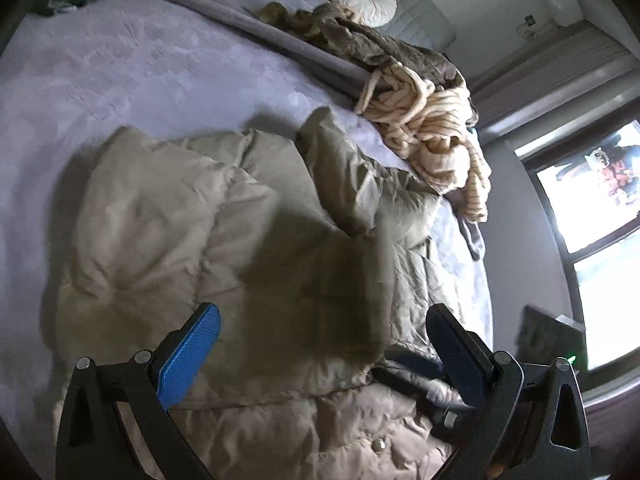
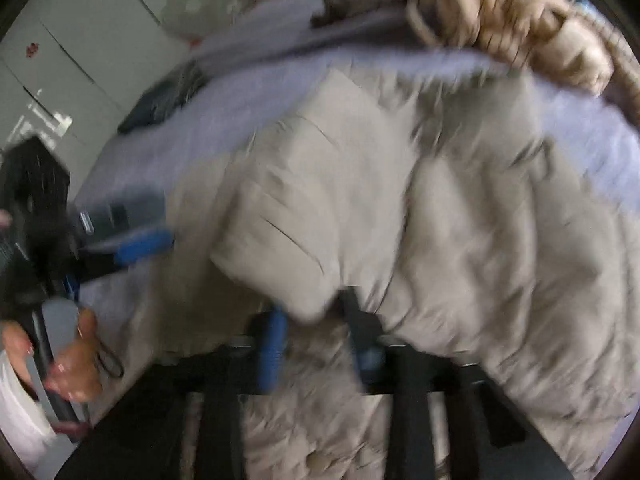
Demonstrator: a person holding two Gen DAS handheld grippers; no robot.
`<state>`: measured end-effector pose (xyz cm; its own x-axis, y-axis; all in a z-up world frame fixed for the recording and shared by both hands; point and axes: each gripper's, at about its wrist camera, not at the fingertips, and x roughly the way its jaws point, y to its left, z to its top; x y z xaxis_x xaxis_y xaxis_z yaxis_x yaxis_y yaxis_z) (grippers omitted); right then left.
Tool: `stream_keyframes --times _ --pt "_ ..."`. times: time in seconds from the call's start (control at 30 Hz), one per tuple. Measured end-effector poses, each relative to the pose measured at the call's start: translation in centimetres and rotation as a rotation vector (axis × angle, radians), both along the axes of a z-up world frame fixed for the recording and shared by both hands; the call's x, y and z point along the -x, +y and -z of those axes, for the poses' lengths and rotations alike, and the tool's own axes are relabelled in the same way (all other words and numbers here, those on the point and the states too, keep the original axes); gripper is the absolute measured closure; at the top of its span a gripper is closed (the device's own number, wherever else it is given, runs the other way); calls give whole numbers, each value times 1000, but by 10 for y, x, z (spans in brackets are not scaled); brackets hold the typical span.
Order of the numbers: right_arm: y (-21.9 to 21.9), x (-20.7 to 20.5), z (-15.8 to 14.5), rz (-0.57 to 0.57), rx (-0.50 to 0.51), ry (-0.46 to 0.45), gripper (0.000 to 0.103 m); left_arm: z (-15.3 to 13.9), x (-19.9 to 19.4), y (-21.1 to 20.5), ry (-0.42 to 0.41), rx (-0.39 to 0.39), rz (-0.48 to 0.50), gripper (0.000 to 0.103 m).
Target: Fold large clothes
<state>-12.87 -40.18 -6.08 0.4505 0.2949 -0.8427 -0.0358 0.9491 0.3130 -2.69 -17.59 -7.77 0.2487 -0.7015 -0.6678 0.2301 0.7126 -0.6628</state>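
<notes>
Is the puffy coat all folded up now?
Not yet. The coat lies rumpled on the bed, one sleeve flopped across it, and the right claw pinches a sleeve end.

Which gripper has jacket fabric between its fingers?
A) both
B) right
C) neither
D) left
B: the right gripper pinches a fold of the beige puffer jacket, while the left gripper hangs open above it, holding nothing.

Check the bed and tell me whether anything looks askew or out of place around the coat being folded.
Only the far edge. A cream knit blanket and a brown throw lie in a tangled heap, the knit spilling over the bed's edge. The beige puffer coat is rumpled, one sleeve folded across it.
</notes>
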Motion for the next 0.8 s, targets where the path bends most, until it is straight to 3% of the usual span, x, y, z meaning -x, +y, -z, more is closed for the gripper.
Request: stream_keyframes --times 0.03,0.2,0.4,0.5,0.53,0.57,0.6,0.67,0.73,0.8 --pt "-3 4 5 6 -24 21 37 1 0 -5 9 5 11 0" --pt "-57 51 8 129 -153 54 36 9 0 -31 24 -21 61 0" --pt "-172 122 31 483 -392 92 39 25 -13 -78 38 -77 118 3" --pt "-225 153 50 698 -588 67 43 34 -17 -99 64 -95 145 41" --pt "-236 158 54 745 -627 54 45 37 -18 -106 78 -107 152 74" --pt "-248 163 59 799 -678 34 50 39 -18 -107 85 -110 158 91" --pt "-255 166 63 829 -704 23 53 37 -17 -107 84 -108 150 91" --pt "-270 165 66 887 -721 10 96 25 -9 -100 27 -105 124 91" --pt "-278 156 56 880 -681 -16 97 15 4 -88 -30 -141 113 91" --pt "-273 144 37 801 -607 -52 98 16 14 -75 -50 -178 105 91"
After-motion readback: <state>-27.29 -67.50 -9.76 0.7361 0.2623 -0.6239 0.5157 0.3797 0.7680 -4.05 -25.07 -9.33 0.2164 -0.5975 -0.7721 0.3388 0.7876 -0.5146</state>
